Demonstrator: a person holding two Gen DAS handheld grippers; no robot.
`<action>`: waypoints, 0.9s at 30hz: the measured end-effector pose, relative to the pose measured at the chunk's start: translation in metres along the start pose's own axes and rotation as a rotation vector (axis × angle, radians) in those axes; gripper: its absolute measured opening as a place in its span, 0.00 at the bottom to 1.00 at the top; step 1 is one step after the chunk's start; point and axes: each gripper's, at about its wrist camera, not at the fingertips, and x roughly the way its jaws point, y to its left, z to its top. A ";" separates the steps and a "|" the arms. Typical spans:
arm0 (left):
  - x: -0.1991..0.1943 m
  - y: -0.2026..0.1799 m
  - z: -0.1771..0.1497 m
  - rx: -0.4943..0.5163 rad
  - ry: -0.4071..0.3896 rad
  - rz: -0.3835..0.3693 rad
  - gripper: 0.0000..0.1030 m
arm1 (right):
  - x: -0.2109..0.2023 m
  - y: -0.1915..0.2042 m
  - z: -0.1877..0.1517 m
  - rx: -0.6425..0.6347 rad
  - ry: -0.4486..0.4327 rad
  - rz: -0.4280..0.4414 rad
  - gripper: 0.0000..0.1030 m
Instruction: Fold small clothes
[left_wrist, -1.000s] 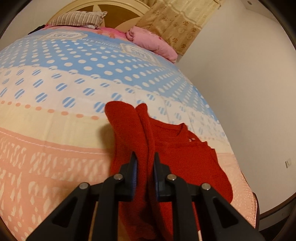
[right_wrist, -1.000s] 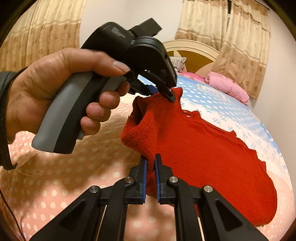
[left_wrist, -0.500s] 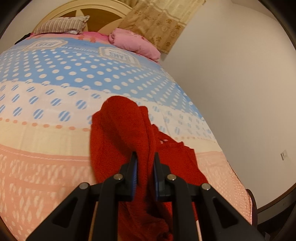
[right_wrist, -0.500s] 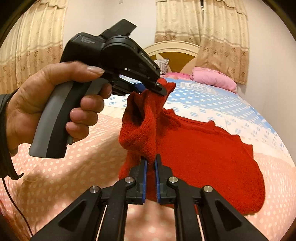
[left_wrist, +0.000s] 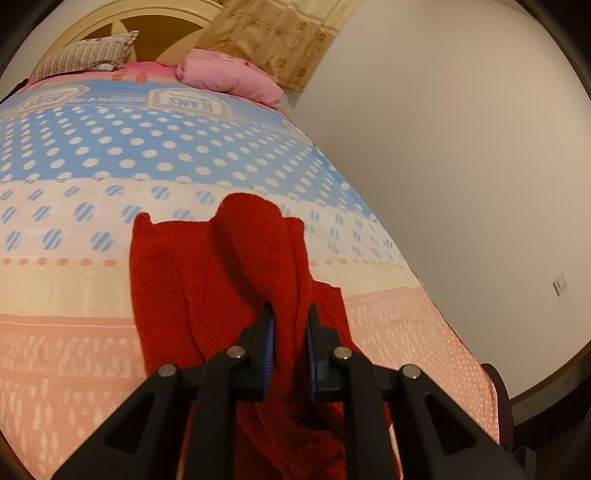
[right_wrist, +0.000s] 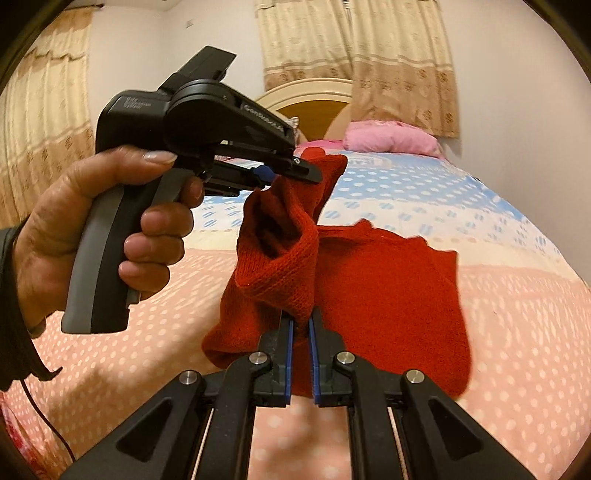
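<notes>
A: Sweater (right_wrist: 388, 295), red knit, lies partly on the bed (right_wrist: 517, 314); one side is lifted off it. Starting at the left, what holds it?

B: The left gripper (right_wrist: 291, 173), at about ten o'clock in the right wrist view, has its fingers pinching a bunched fold of knit. In its own view the left gripper (left_wrist: 289, 332) shows cloth packed between the blue pads.

A: And moving right?

B: The right gripper (right_wrist: 300, 332), at six o'clock, has its fingers pressed onto a lower edge of the same lifted side. The rest of the sweater spreads toward three o'clock, flat on the bed.

A: What could go wrong?

B: I judge the thick knit could slide out of either pinch if the two pull apart, since each holds a rolled wad, not a clean edge. The hanging loop between them may also twist, so the fold lands crooked or drags the flat half along the bedspread.
</notes>
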 end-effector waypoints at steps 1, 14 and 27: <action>0.006 -0.004 -0.001 0.005 0.008 -0.001 0.15 | -0.001 -0.004 -0.001 0.011 0.001 -0.002 0.07; 0.056 -0.048 -0.023 0.109 0.070 0.002 0.16 | -0.012 -0.067 -0.031 0.213 0.057 -0.034 0.07; -0.033 -0.053 -0.107 0.408 -0.121 0.127 0.66 | -0.033 -0.112 -0.053 0.428 0.029 -0.041 0.02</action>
